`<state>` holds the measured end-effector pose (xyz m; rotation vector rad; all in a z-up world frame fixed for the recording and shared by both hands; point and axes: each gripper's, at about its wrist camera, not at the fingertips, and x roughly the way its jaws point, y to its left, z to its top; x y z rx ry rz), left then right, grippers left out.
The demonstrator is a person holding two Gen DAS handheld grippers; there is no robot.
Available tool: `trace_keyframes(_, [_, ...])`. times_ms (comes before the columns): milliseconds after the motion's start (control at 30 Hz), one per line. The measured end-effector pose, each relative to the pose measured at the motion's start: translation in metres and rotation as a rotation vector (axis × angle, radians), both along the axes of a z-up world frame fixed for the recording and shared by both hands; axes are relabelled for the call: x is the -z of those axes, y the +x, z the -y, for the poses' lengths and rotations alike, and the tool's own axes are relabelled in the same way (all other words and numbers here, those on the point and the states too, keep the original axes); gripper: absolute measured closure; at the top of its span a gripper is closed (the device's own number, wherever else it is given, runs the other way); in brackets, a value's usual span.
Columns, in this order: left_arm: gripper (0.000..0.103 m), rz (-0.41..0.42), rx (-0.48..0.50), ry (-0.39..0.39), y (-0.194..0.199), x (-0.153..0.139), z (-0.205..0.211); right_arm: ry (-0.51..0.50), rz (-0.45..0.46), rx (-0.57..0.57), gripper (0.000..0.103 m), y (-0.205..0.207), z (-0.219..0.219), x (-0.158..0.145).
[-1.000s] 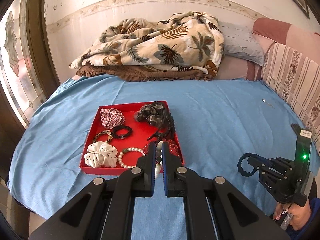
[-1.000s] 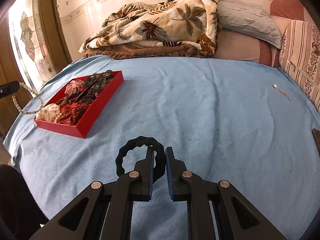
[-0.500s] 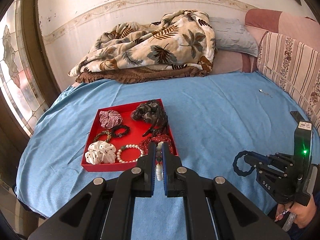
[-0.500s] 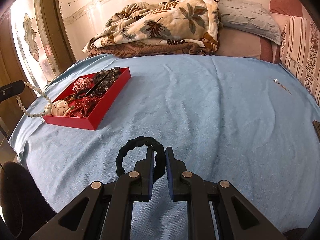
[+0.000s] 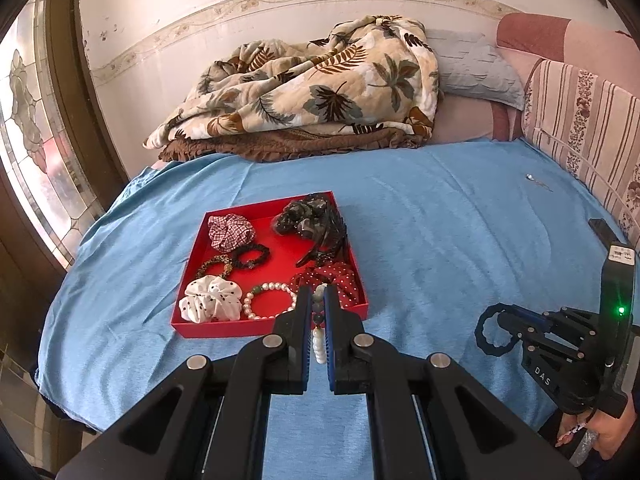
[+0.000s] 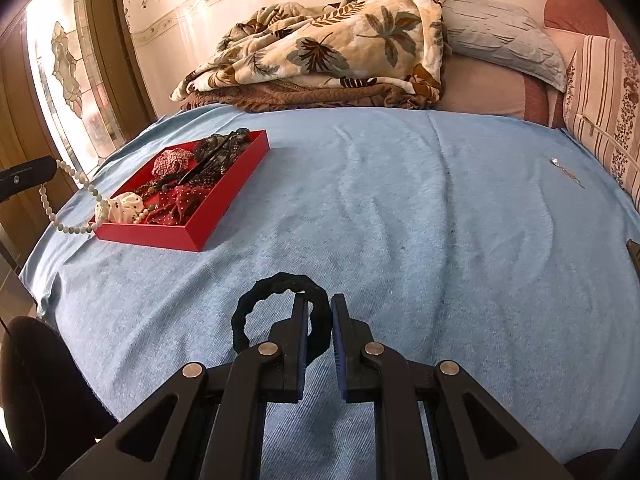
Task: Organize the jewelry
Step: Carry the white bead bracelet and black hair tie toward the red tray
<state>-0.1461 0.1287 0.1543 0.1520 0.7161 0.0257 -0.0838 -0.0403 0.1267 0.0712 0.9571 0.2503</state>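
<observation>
Left hand-held gripper (image 5: 316,312): closed on a pearl bead necklace (image 5: 319,338), held clear of the blue bed sheet (image 5: 440,240) just in front of the near wall of the red tray (image 5: 224,330). In the right wrist view, strand seen hanging in a loose loop beside the tray.

Right hand-held gripper (image 6: 320,320): closed on a black braided hair tie (image 6: 276,286), pinched at one side of the ring, remainder of the ring projecting to the left of the jaws. Position well to the right of the tray, above open sheet.

Tray contents: plaid scrunchie (image 5: 231,232), white dotted scrunchie (image 5: 210,298), pearl bracelet (image 5: 266,300), dark hair clips (image 5: 316,224), red dotted fabric (image 5: 336,280).

Handling, necklace: light, limp, free to swing; beads hard and smooth, likely to slip through a loose pinch. Grip across the strand between beads where possible. Lower slowly to prevent snagging on the tray wall or tangling with the bracelet.

Handling, hair tie: soft, elastic, very light, non-fragile. Textured braid expected to give secure purchase; a pinch anywhere on the band suffices.
</observation>
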Motion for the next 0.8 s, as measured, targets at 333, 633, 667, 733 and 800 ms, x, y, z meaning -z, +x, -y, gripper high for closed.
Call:
trace_keyframes(333, [0.097,-0.005,-0.023,0.008,0.015,0.003,-0.022,-0.014,0.006,-0.035,0.090,0.002,-0.012,-0.007])
trace_keyframes(633, [0.097,0.008,-0.070,-0.004,0.034,0.001,-0.056,0.021,-0.006,-0.069,0.090,0.011,-0.028,-0.016])
trace_keyframes(667, [0.097,0.009,-0.075,-0.007,0.035,0.001,-0.060,0.022,-0.008,-0.072,0.090,0.013,-0.030,-0.017])
trace_keyframes(733, [0.097,0.012,-0.080,-0.013,0.039,-0.001,-0.065,0.020,-0.005,-0.084,0.090,0.016,-0.036,-0.019])
trace_keyframes(800, [0.097,0.016,-0.081,-0.018,0.042,-0.001,-0.068,0.017,0.002,-0.096,0.090,0.018,-0.041,-0.023])
